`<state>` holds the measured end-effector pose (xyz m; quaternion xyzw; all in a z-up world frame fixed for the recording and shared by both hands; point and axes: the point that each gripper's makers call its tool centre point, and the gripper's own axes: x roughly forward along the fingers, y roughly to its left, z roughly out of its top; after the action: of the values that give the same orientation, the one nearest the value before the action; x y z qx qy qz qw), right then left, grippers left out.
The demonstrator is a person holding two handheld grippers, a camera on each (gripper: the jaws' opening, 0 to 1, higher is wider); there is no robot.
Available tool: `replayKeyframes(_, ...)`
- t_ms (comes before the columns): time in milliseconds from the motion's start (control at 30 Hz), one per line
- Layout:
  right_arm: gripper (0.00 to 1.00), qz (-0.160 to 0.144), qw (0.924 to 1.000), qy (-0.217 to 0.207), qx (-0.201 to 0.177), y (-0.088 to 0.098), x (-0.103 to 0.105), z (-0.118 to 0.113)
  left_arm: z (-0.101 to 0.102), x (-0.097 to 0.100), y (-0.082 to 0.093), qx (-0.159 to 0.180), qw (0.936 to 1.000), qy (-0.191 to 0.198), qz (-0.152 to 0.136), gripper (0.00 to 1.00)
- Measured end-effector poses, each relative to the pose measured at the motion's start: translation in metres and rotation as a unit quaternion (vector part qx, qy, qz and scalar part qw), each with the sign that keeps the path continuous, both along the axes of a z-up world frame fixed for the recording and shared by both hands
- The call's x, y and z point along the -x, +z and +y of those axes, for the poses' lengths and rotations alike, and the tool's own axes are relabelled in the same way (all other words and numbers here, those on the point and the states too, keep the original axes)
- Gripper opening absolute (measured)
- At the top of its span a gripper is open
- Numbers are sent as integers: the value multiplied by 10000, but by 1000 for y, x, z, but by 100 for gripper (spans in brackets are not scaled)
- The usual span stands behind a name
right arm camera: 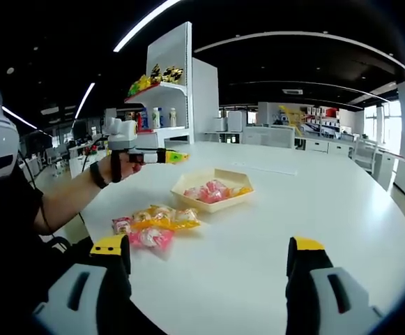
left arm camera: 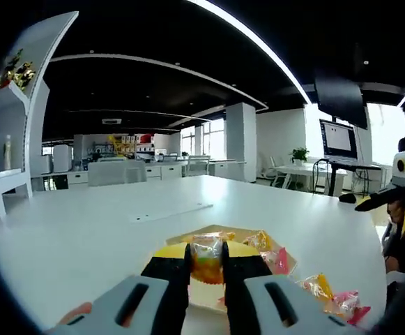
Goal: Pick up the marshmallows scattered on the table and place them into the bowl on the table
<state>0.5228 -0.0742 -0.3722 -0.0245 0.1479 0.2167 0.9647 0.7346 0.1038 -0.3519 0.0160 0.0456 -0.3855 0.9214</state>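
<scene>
One wrapped marshmallow (left arm camera: 208, 262), light, soft and crinkly-slick, sits pinched mid-body in the left gripper (left arm camera: 206, 264); the right gripper (right arm camera: 208, 259) gapes wide.

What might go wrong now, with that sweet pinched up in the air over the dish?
The left gripper holds a wrapped marshmallow high above the bowl; released from there, it may bounce out onto the table. The bowl already holds several packets, so another could slide off. The right gripper, open, sits close to the loose marshmallows and might nudge them.
</scene>
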Motion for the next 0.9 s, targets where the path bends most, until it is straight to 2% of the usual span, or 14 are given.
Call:
replayKeyframes(167,90,21,10000,14,3,-1,-1,1,-4,-2,-6,182,9998,45,2,18)
replayKeyframes(333,90,30,10000,-3,20,-1,-1,0,-9,-3,-18,294,9994,3,173,18)
replayKeyframes(533,90,44,10000,31,67,-4,-2,5,-11,-2,-32,102,9999,22,84,18)
replayKeyframes(633,90,52,9999,70,72,-5,-1,7,-11,-4,-34,27,10000,49,-30,18)
replayKeyframes(733,90,34,9999,85,70,-4,-1,8,-12,-6,-44,-74,9999,75,57,18)
replayKeyframes(900,90,-28,10000,47,45,2,2,4,-10,-9,-46,-125,9998,126,41,18)
